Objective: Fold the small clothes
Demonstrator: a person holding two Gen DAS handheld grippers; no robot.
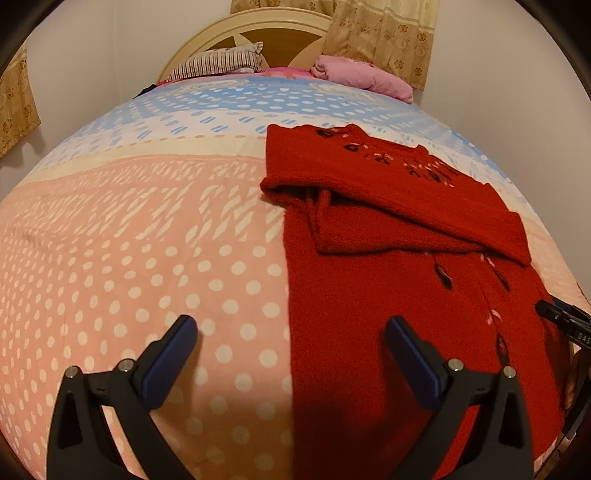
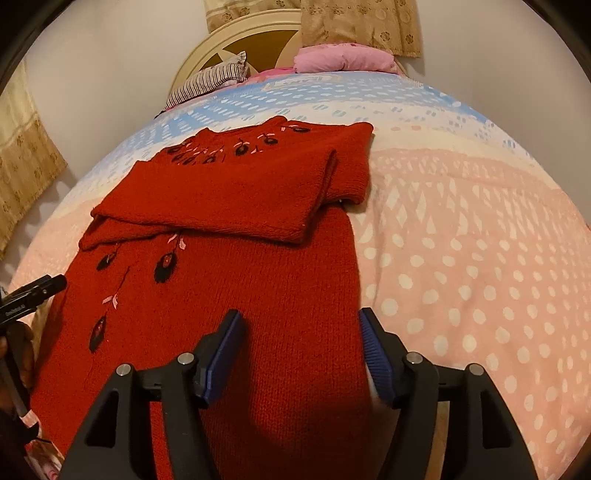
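The red sweater (image 2: 236, 280) lies on the bed (image 2: 461, 266), sleeves folded in. My right gripper (image 2: 301, 349) straddles its hem edge, jaws apart; my left gripper (image 1: 291, 345) likewise. Next, I judge: clamp hem, fold upward.

Bed (image 1: 147, 221) with pink-blue dotted cover. Cream arched headboard (image 1: 255, 26) against white wall (image 1: 110, 48). Striped pillow (image 1: 218, 62), pink pillow (image 1: 362, 75). Beige floral curtains (image 1: 384, 33). Warm indoor light.
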